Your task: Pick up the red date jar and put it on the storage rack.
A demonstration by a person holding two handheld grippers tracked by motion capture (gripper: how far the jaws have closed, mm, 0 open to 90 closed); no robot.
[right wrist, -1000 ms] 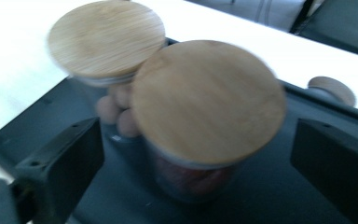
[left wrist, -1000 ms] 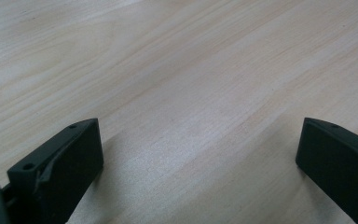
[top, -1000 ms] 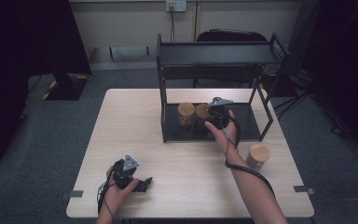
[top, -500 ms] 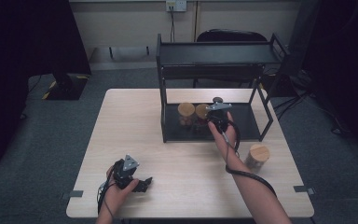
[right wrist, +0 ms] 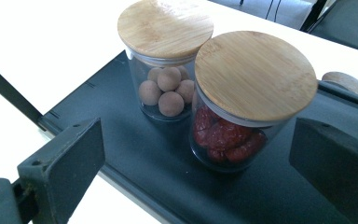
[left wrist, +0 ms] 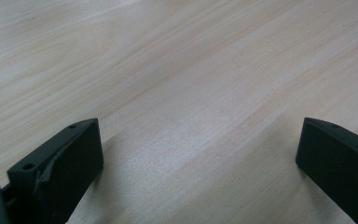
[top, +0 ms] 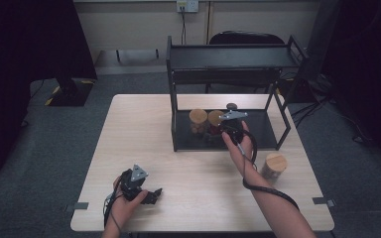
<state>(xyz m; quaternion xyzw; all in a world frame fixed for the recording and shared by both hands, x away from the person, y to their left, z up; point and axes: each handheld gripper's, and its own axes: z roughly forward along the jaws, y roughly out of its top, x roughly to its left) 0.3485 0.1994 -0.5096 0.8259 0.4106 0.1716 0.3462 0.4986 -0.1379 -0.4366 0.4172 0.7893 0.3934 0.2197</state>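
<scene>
Two glass jars with bamboo lids stand side by side on the lower deck of a black shelf [top: 265, 133]. One holds brown balls [top: 197, 121] [right wrist: 165, 74], the other red pieces [top: 213, 122] [right wrist: 254, 88]. My right gripper [top: 222, 130] [right wrist: 196, 144] is at the deck's front, pointing at the red jar. Its jaws have just been closing a little but stand wide. The red jar is just beyond their tips, untouched. My left gripper [top: 155, 193] [left wrist: 200, 149] rests open on the bare table near the front left.
A third lidded jar [top: 274, 166] stands on the table [top: 144, 129] to the right of my right forearm. The shelf's upper deck [top: 228, 57] overhangs the jars. A small round wooden-topped object [right wrist: 345, 82] lies beyond the shelf's far edge. A chair stands behind the table.
My right gripper has edged slightly left, toward the jars on the lower deck. The left gripper has not moved.
</scene>
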